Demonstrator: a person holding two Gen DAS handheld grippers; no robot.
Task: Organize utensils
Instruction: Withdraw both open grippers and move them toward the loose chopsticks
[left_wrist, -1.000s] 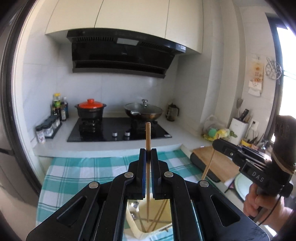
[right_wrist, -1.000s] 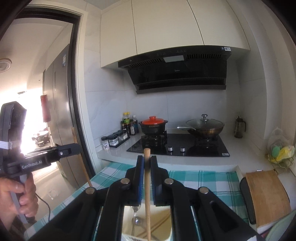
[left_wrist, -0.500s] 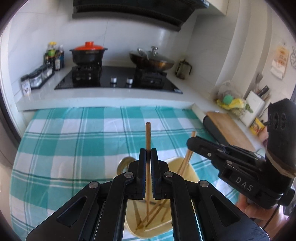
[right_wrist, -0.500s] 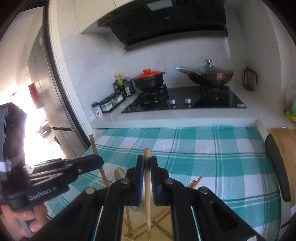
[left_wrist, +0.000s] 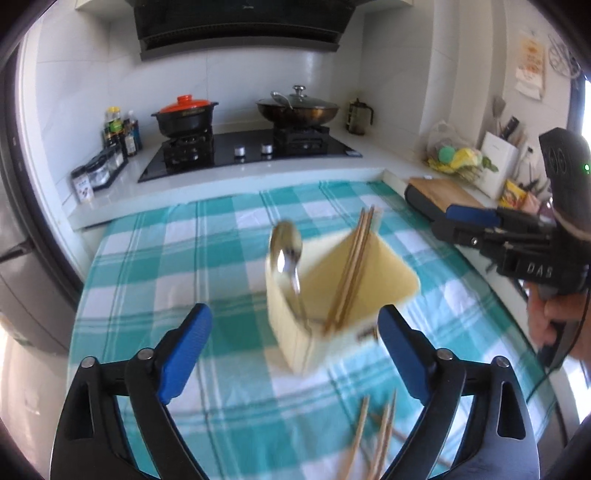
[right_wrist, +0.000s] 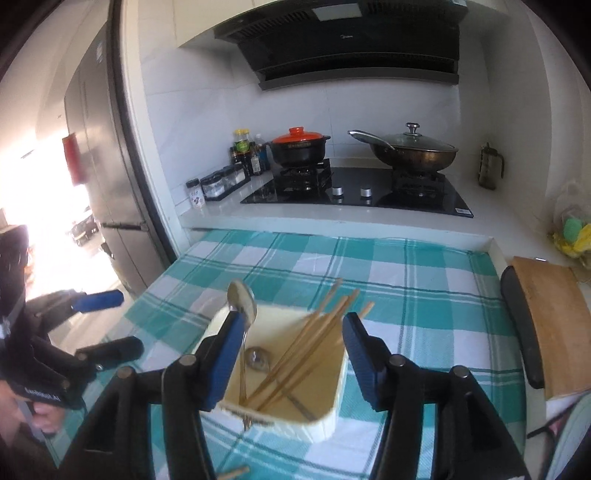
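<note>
A cream square utensil holder (left_wrist: 295, 332) stands on the teal checked tablecloth (left_wrist: 221, 240); it also shows in the right wrist view (right_wrist: 325, 417). Several wooden chopsticks (left_wrist: 351, 273) and a metal spoon (left_wrist: 286, 254) lean inside it; the chopsticks (right_wrist: 314, 343) and the spoon (right_wrist: 242, 302) also show in the right wrist view. My left gripper (left_wrist: 293, 347) is open and empty just in front of the holder. My right gripper (right_wrist: 288, 354) is open and empty above the holder. Loose chopsticks (left_wrist: 373, 439) lie on the cloth near the front edge.
A gas hob (right_wrist: 362, 188) with a red-lidded pot (right_wrist: 299, 146) and a wok (right_wrist: 413, 151) sits behind the table. Spice jars (right_wrist: 218, 184) stand left of it. A wooden cutting board (right_wrist: 550, 325) lies at the right. A fridge (right_wrist: 107, 206) stands left.
Both grippers held a chopstick upright over the holder; now both are open and the chopsticks are in the holder. Both cameras have tilted down and drawn back a little.
</note>
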